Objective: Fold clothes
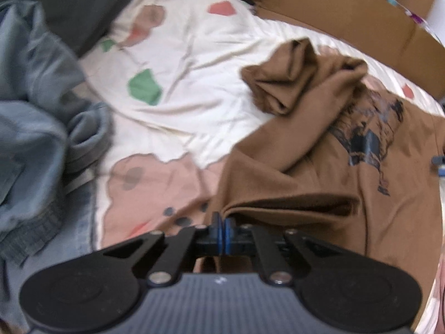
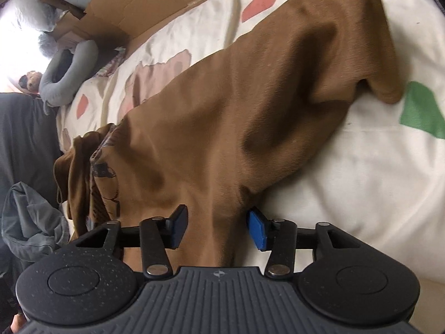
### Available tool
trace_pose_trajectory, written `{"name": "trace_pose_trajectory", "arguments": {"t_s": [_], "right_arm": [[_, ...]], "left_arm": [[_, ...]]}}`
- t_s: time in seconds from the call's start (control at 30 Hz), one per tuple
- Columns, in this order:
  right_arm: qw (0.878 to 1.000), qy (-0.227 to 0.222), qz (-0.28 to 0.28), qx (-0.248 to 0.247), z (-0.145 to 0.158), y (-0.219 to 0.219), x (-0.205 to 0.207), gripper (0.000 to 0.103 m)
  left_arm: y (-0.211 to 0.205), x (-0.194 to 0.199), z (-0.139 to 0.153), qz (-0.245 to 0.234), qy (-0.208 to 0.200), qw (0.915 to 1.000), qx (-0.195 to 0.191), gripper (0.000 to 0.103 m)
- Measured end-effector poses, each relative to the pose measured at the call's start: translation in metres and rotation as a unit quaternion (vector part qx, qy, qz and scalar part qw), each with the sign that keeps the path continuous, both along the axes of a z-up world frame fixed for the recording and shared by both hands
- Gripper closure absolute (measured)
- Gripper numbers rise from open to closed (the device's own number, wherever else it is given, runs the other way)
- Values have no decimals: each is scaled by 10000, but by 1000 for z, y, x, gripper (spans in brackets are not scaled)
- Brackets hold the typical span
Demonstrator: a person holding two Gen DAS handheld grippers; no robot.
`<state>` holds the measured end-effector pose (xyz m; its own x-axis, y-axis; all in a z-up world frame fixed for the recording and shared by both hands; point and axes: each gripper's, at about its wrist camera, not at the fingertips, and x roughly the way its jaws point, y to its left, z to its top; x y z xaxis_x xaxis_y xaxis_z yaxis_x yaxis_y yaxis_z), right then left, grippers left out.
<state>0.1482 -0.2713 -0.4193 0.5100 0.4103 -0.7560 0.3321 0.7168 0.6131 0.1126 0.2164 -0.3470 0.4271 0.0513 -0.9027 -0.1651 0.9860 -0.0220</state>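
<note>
A brown T-shirt (image 1: 306, 167) with a dark print lies rumpled on the patterned cream bedsheet (image 1: 180, 69), one sleeve bunched toward the middle. My left gripper (image 1: 221, 231) is shut, its blue pads pinching a folded edge of the shirt at the near side. In the right wrist view the brown T-shirt (image 2: 250, 111) stretches away over the bedsheet (image 2: 361, 167). My right gripper (image 2: 218, 231) stands open astride a strip of the shirt. The cloth runs between the blue pads (image 2: 257, 232), which are well apart and not squeezing it.
Blue-grey garments (image 1: 33, 111) are heaped at the left, with a dark grey one (image 1: 83, 5) behind. A cardboard box (image 1: 333, 8) borders the bed's far side. A grey neck pillow (image 2: 64, 78), a plush toy (image 2: 29, 82) and a grey garment (image 2: 27, 217) lie at the left.
</note>
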Motion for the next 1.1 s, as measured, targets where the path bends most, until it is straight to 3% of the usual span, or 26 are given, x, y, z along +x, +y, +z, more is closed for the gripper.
{"name": "trace_pose_trajectory", "arguments": {"t_s": [0.03,0.07,0.1,0.9,1.1], "right_arm": [[10000,7,20,13,-1,1,1,79],[10000,12,47,11,-1,1,2,96],[10000,-13,79,4,0,1,1,99],[9986,6,524,-90,39,3,-39,102],[9976,170,671,-61,41,10,-57,102]], "left_arm": [[4,-3,2,86,-5,10000,-6,101],[7,-7,4,158,-3,9999,-7,101],[10,-11,6,217,4,9998,4,101],[45,-134,40,1153,755,9901,-256,101],[57,-162,44,1572,978,9822,-301,101]]}}
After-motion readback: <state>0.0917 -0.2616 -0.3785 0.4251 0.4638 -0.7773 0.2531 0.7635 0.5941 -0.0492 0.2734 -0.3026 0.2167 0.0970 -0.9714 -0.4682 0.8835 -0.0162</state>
